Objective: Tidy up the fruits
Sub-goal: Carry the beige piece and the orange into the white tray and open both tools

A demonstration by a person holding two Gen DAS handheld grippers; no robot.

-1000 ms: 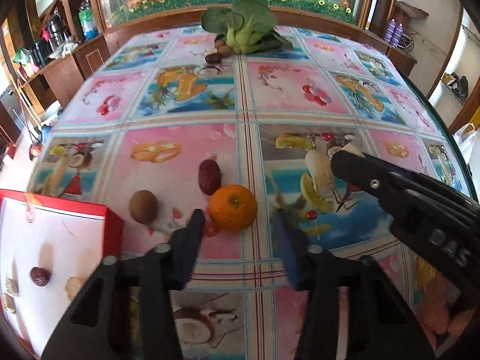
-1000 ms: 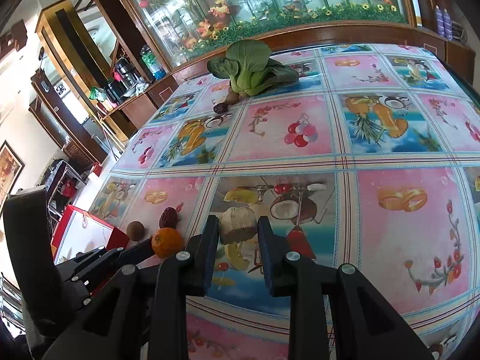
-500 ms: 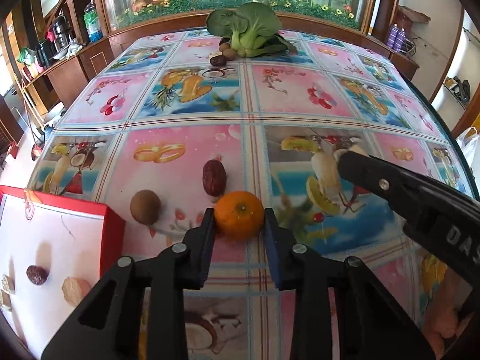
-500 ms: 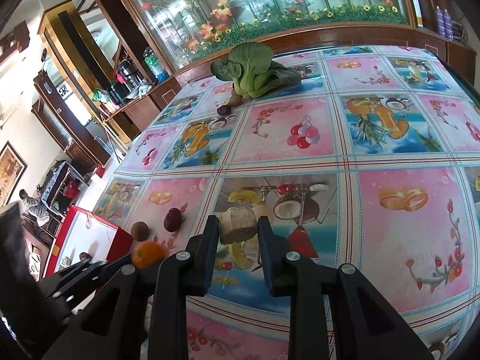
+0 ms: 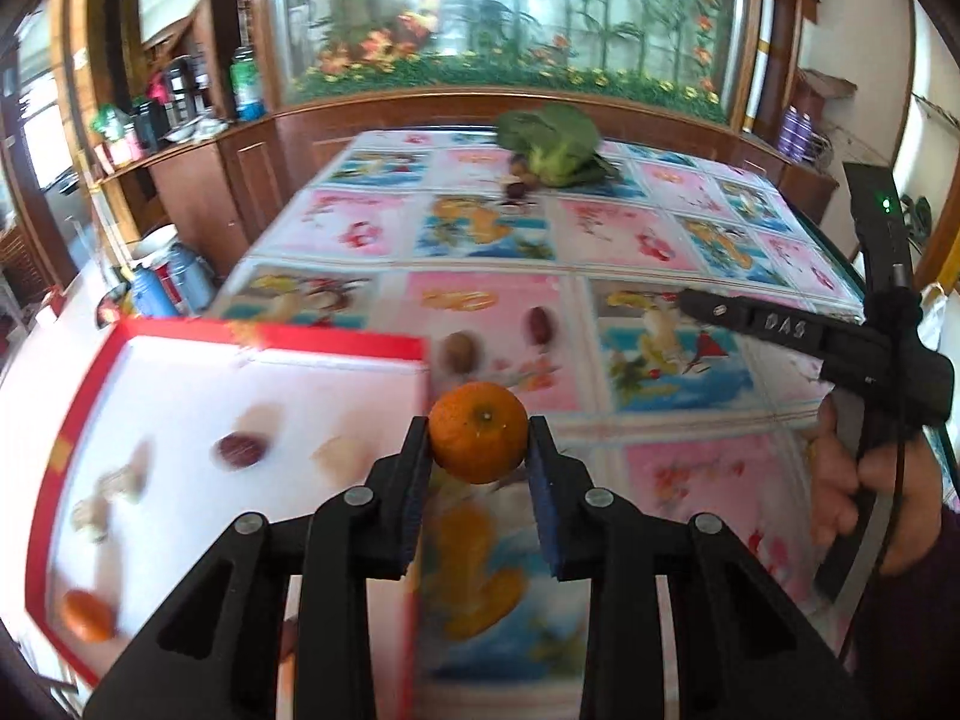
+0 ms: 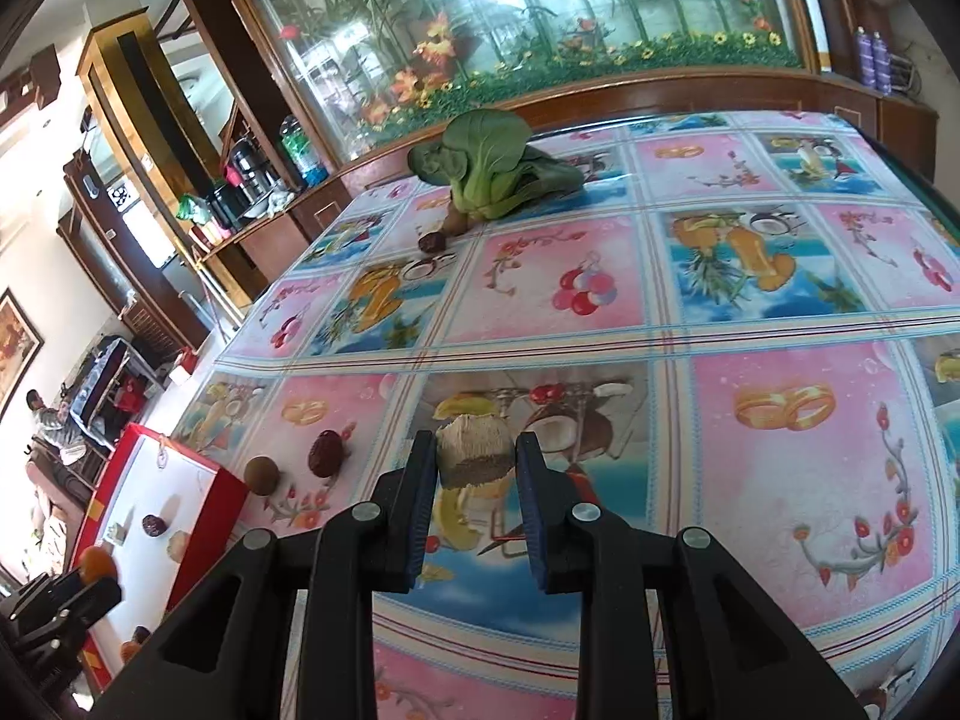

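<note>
The left gripper (image 5: 479, 443) is clamped on an orange (image 5: 478, 432) at the centre of the left wrist view, lifted off the cloth, just right of the red box (image 5: 270, 341) wall. The box fills the lower left of that frame; on its white floor lie a dark date (image 5: 241, 449), some pale blurred pieces and a second orange fruit (image 5: 87, 615) at the bottom left corner. On the tablecloth (image 5: 690, 468) just above the held orange sit a kiwi (image 5: 459, 350) and a red date (image 5: 540, 324), close to each other.

At the right edge of the left wrist view the right gripper (image 5: 780, 324) shows side-on, with the white letters "DAS" on its arm and a small green light above it. In the right wrist view its fingers sit on either side of a pale, fibrous chunk (image 6: 475, 450) at lower centre; whether the pads press it I cannot tell.

A bok choy (image 6: 492, 171) lies at the top centre of the right wrist view, with a small brown fruit and a dark one (image 6: 432, 240) just below its stem.
</note>
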